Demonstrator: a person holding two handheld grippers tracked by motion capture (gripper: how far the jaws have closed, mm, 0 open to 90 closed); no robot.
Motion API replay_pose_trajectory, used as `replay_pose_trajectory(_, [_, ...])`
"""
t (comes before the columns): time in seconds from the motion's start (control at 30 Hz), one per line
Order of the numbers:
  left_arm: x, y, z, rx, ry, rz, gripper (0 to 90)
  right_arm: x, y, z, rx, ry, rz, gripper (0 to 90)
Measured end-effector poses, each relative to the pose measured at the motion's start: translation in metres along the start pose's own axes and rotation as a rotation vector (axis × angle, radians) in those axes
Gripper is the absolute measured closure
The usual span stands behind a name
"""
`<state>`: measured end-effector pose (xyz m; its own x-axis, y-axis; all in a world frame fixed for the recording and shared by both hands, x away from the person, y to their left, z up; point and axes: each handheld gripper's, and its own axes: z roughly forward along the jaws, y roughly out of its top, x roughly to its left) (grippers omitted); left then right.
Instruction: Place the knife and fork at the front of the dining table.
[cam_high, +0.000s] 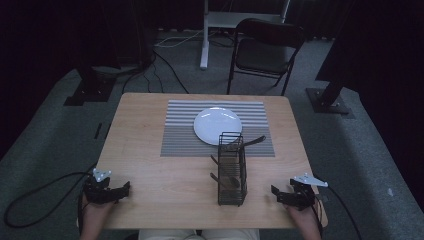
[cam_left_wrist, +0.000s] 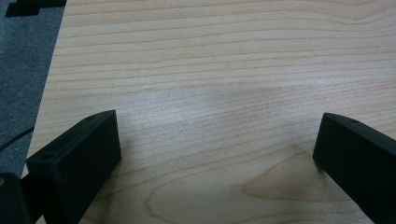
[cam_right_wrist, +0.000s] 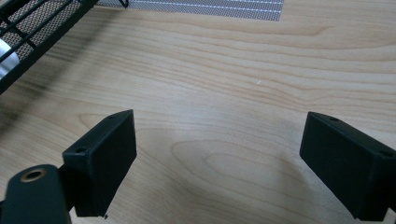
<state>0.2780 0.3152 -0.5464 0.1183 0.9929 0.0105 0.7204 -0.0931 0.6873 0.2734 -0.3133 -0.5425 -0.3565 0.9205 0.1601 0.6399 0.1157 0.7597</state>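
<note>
A black wire caddy (cam_high: 232, 170), tall, narrow and holding dark utensils, is standing at lower centre of the counter (cam_high: 150, 150), while the left hand-held gripper (cam_high: 124, 188) and right hand-held gripper (cam_high: 276, 194) are resting wide open, gripping nothing.

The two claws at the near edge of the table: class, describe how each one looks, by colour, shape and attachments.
The left claw and the right claw are black, with two blocky, squared jaws each. A pale grey three-cornered plate sits on top of each, and a black cable trails from each off the table.
</note>
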Motion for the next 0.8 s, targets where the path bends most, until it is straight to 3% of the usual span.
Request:
replay_pose_trajectory(0.23, [0.0, 0.0, 0.0, 0.0, 0.0, 0.0, 0.7, 0.002, 0.013, -0.005, -0.042, 0.042, 0.023, 10.5])
replay_pose_trajectory(0.8, [0.0, 0.0, 0.0, 0.0, 0.001, -0.001, 0.7, 0.035, 0.068, -0.014, -0.156, 0.121, -0.059, 10.5])
